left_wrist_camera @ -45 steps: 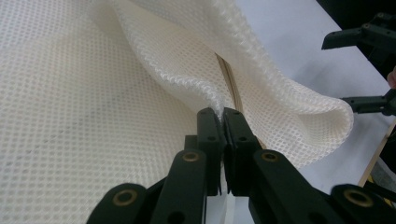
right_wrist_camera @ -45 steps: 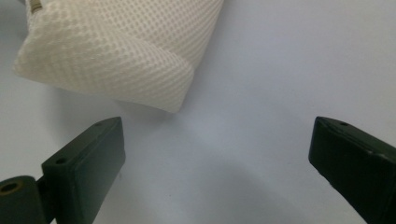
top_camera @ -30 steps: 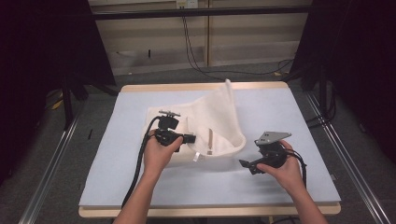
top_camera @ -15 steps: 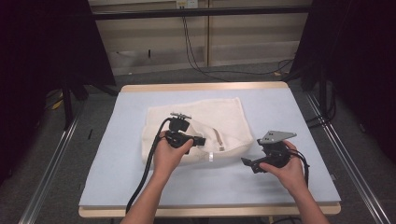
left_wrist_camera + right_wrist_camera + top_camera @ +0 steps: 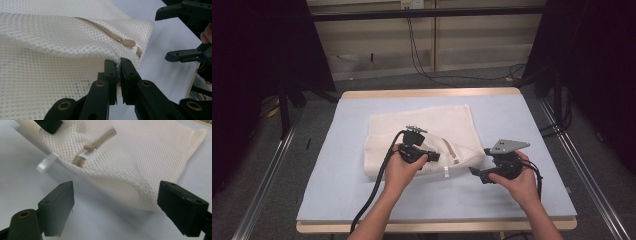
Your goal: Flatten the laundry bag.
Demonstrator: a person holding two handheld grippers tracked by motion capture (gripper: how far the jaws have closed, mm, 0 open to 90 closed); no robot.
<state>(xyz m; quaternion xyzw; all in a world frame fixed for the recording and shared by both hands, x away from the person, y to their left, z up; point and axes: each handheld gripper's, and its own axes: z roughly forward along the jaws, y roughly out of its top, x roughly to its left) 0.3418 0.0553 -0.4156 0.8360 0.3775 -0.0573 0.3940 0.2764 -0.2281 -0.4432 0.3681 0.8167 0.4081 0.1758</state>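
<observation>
A cream mesh laundry bag [image 5: 422,127] lies flat on the blue mat. Its tan zipper pull [image 5: 128,43] sits near the right end, next to a white tag [image 5: 46,163]. My left gripper [image 5: 434,156] is shut on a fold of mesh at the bag's near edge [image 5: 50,50], close to the zipper end; in the left gripper view the pads [image 5: 111,67] pinch the netting. My right gripper [image 5: 474,172] is open at the bag's right corner [image 5: 140,152]. Its jaws have just been closing, and the corner lies between them untouched.
The blue mat [image 5: 512,115] covers a wooden-edged table [image 5: 432,92]. Metal rails run along both sides on the floor. Black cables trail from both grippers toward the near edge. Dark curtains stand at left and right.
The raised flap of the bag has come down and the bag now lies flat. My left gripper has moved right and slightly away along the near edge with the mesh. The right hand stayed put.
</observation>
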